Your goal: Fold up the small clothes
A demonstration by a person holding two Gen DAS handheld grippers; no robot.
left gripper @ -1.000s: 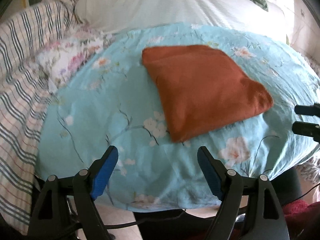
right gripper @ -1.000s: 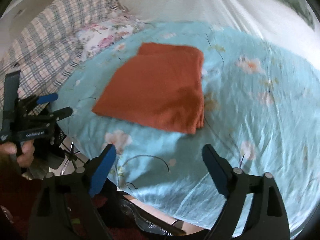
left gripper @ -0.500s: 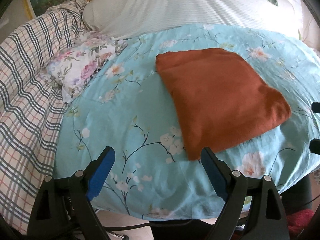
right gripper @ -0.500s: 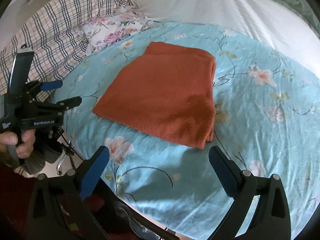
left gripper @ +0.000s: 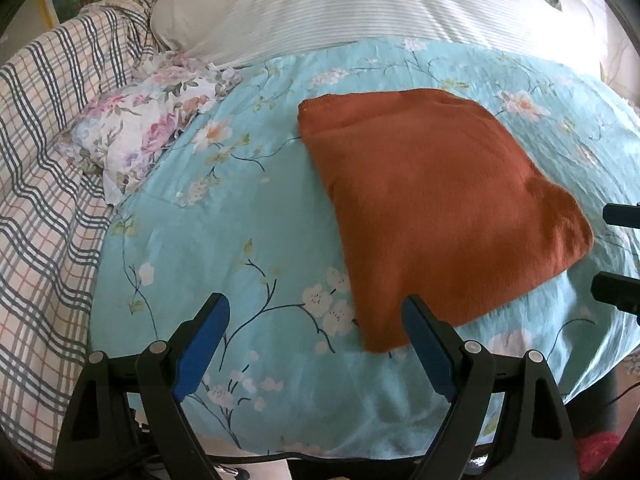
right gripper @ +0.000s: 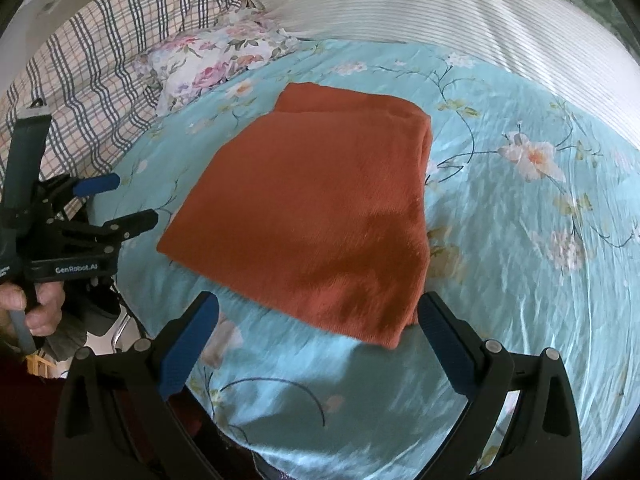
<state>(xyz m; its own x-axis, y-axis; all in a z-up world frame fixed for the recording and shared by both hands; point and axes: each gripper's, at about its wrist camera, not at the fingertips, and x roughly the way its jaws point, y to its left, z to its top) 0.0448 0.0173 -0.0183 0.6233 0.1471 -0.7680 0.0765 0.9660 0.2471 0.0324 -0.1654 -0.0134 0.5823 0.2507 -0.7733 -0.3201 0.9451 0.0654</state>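
Observation:
A rust-orange garment (left gripper: 436, 208), folded into a flat rough square, lies on the light-blue floral bedspread (left gripper: 240, 248); it also shows in the right wrist view (right gripper: 320, 216). My left gripper (left gripper: 316, 316) is open and empty, hovering over the spread's near edge, its right finger by the garment's near corner. My right gripper (right gripper: 318, 316) is open and empty, just above the garment's near edge. The left gripper also shows at the left of the right wrist view (right gripper: 120, 204), open; the right gripper's tips show at the right edge of the left wrist view (left gripper: 618, 252).
A floral pillow (left gripper: 140, 136) and a plaid blanket (left gripper: 36, 184) lie to the left. A white striped sheet (left gripper: 360, 4) covers the bed behind. The spread's front edge (left gripper: 320, 444) drops off close to my grippers.
Both grippers have moved forward toward the folded garment, which now sits closer and larger in both views. Both have stayed open. The garment has not moved.

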